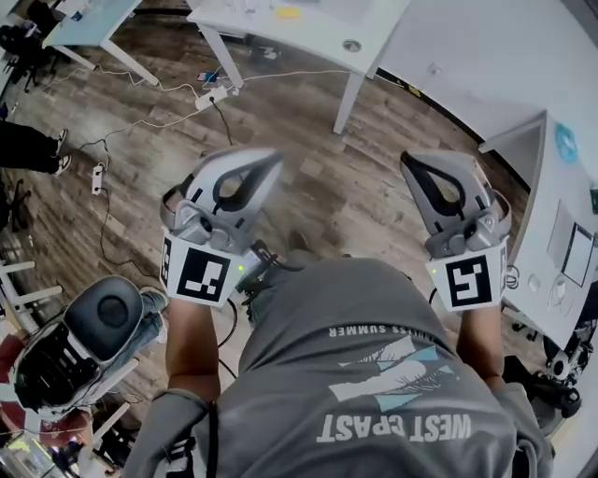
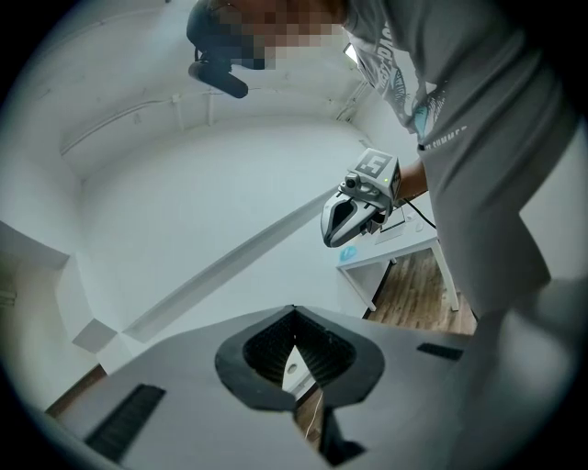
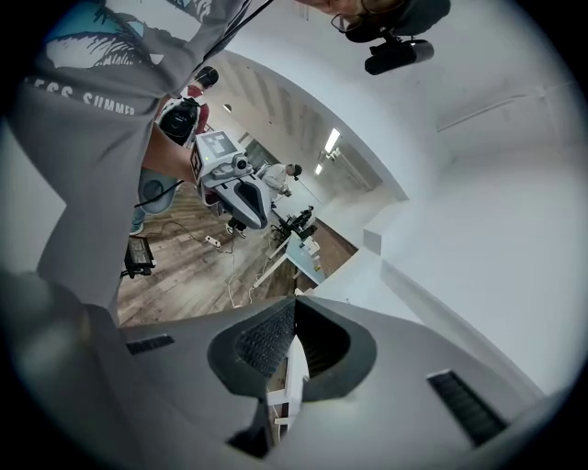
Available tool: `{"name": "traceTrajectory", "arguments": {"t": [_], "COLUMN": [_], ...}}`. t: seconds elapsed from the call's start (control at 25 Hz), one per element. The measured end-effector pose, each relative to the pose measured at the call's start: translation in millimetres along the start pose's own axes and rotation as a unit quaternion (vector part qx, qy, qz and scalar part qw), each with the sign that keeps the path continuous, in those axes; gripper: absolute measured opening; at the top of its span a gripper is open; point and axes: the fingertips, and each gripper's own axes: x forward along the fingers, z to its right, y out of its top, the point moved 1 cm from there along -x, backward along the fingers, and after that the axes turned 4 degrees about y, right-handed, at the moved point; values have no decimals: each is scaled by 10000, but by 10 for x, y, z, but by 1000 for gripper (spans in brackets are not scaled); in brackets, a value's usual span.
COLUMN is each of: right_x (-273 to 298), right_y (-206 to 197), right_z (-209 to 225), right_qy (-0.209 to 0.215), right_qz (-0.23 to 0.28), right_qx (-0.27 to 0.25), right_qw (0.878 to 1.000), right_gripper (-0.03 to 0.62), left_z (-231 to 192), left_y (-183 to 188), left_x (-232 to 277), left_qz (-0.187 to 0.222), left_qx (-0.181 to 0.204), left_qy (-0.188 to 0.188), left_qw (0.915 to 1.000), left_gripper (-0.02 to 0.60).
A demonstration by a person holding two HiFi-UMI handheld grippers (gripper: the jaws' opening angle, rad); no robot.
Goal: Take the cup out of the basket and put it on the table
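Note:
Neither a cup nor a basket shows in any view. In the head view the person holds both grippers up in front of the chest, above the wooden floor. My left gripper (image 1: 269, 159) has its jaws closed tip to tip, with nothing between them. My right gripper (image 1: 409, 161) is shut and empty as well. The left gripper view looks at a white wall past closed jaws (image 2: 294, 312) and catches the right gripper (image 2: 354, 209) in the air. The right gripper view has its jaws (image 3: 296, 303) together and shows the left gripper (image 3: 231, 188).
White tables stand at the top (image 1: 308, 28) and along the right edge (image 1: 561, 224). Cables and a power strip (image 1: 211, 93) lie on the wood floor. A seated person with a headset (image 1: 84, 336) is at lower left. The holder's grey shirt (image 1: 364, 373) fills the bottom.

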Motion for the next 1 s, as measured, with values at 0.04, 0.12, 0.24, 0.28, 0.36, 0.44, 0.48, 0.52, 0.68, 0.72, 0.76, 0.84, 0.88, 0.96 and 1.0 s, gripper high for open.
{"name": "traceTrajectory", "arguments": {"t": [0.04,0.12,0.24,0.28,0.36,0.44,0.48,0.52,0.68,0.72,0.76,0.84,0.88,0.96,1.0], "right_x": [56,163,292,318,355,377,384,390,405,401,399,407,413,418,425], "right_y": [16,46,35,18,-33,-115,-170,-233,-523,-586,-644,-756,-811,-929,-993], "right_z": [8,42,122,145,199,272,311,354,527,583,651,803,879,1021,1084], "right_qy": [3,-13,-18,-6,18,24,22,21,112,126,117,75,69,85,99], "right_qz": [-46,-111,-214,-241,-264,-264,-252,-230,-124,-69,0,157,234,376,420], "right_qx": [-6,-9,75,96,107,126,150,177,257,267,278,291,283,255,251], "right_qw": [10000,9999,9997,9997,9996,9996,9996,9996,9995,9995,9995,9994,9993,9989,9988], "right_gripper": [11,11,11,11,11,11,11,11,11,11,11,11,11,11,11], "left_z": [-38,-114,-221,-242,-273,-288,-288,-286,-287,-290,-302,-355,-379,-405,-411], "left_y": [-57,-160,-286,-311,-333,-348,-354,-358,-305,-283,-263,-230,-215,-177,-161], "left_x": [-7,-2,70,105,191,306,376,454,775,844,913,1059,1133,1282,1354], "left_qz": [35,80,91,94,123,138,134,115,-65,-125,-191,-313,-371,-462,-503], "left_qx": [-39,-51,-82,-103,-140,-174,-187,-180,-129,-114,-71,38,78,118,130], "left_qy": [-12,-81,-179,-202,-223,-233,-233,-236,-214,-203,-193,-145,-112,-30,8], "left_qw": [10000,9999,9998,9997,9996,9995,9995,9995,9997,9997,9996,9994,9992,9989,9987], "left_gripper": [9,9,9,9,9,9,9,9,9,9,9,9,9,9,9]}}
